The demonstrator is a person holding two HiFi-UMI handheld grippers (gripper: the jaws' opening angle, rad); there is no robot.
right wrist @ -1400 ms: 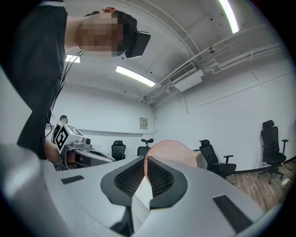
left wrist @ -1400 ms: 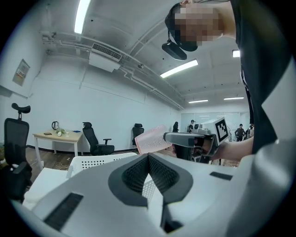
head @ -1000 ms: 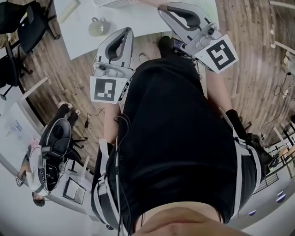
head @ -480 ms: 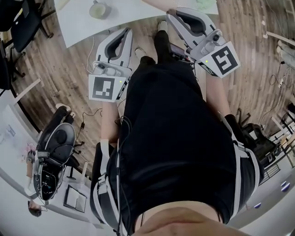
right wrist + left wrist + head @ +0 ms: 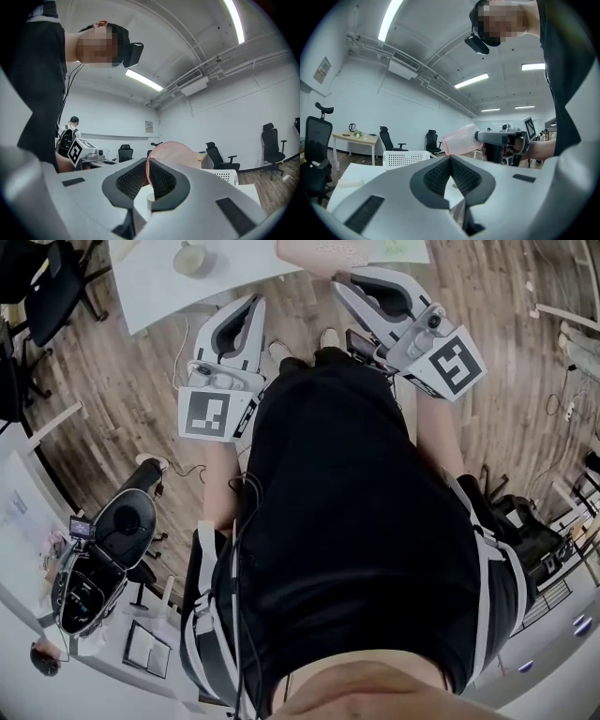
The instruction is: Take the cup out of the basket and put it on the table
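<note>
Right gripper (image 5: 146,172): jaws nearly together, clamped on the rim of the pink translucent dimpled plastic cup (image 5: 172,157). The cup is held sideways in the air, clear of the white perforated plastic basket (image 5: 405,158), which stands on the white table (image 5: 155,292). Left gripper (image 5: 450,160): jaws fully closed, nothing between them. A small pale mug (image 5: 192,257) sits on the table. The person's black-clad torso (image 5: 356,521) blocks most of the head view. Black office chairs (image 5: 388,138) stand beyond.

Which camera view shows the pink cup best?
The left gripper view: the pink cup shows side-on, nearly whole, held by the right gripper. The right gripper view shows it end-on, partly behind the jaws gripping it. The head view cuts it at the top edge.
</note>
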